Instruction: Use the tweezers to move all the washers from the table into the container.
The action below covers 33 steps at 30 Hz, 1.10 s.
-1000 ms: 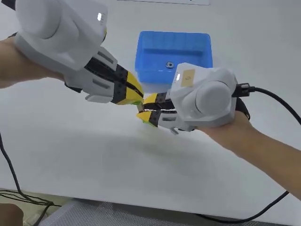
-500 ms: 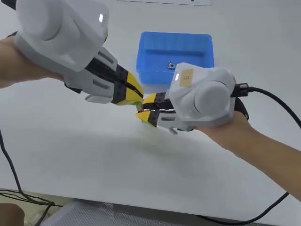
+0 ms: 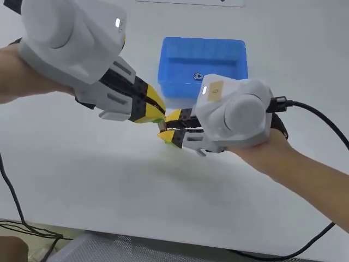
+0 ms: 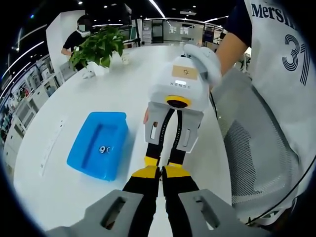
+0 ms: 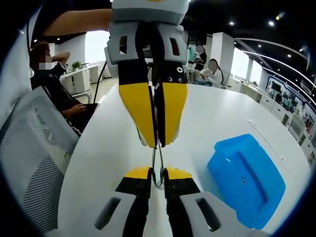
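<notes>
Indoors, white table (image 3: pixel 109 180), blue container (image 3: pixel 202 63), potted plant (image 4: pixel 98 47)

Your white jersey (image 4: pixel 269 94) is showing "Mers" and a large "31"; the right gripper (image 4: pixel 161 171)'s small print is blurring.

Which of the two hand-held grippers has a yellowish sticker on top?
The right hand-held gripper, on the head view's right, with a black cable trailing from its back; the sticker sits on its white top.

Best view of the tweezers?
Right gripper view: the tweezers are thin metal legs between the left tongs and right tongs. Head view gives a dark sliver; in left gripper view yellow tips cover them.
</notes>
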Motion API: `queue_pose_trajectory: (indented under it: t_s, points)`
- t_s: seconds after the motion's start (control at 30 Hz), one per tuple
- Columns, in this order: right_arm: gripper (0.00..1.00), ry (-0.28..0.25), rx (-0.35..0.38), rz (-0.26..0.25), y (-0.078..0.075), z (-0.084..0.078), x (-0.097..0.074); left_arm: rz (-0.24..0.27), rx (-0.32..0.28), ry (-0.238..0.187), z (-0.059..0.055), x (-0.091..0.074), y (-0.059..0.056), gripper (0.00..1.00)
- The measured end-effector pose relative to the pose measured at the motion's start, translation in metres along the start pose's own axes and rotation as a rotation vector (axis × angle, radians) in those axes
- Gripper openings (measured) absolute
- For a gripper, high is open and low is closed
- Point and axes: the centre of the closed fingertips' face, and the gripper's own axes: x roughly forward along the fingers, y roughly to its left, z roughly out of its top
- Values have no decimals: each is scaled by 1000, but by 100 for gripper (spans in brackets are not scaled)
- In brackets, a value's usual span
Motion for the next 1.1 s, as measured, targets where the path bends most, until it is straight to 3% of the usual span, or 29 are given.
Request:
queue_pose_trajectory:
  t_s: [0.5,0.8,0.93,1.1]
  points:
    - [10,-11,13,25,0,-2,-1,-13,-18,-31,2,4,-2,7]
    - [10,-3,-1,26,4,2,-2,-17,6,-33,2,0,-6,7]
    - [10,-9,-13,24,4,9,-5,-19,8,-38,6,-6,-6,7]
    - [10,-21,-34,13,0,22,-15,-14,31,-48,18,-16,-3,7]
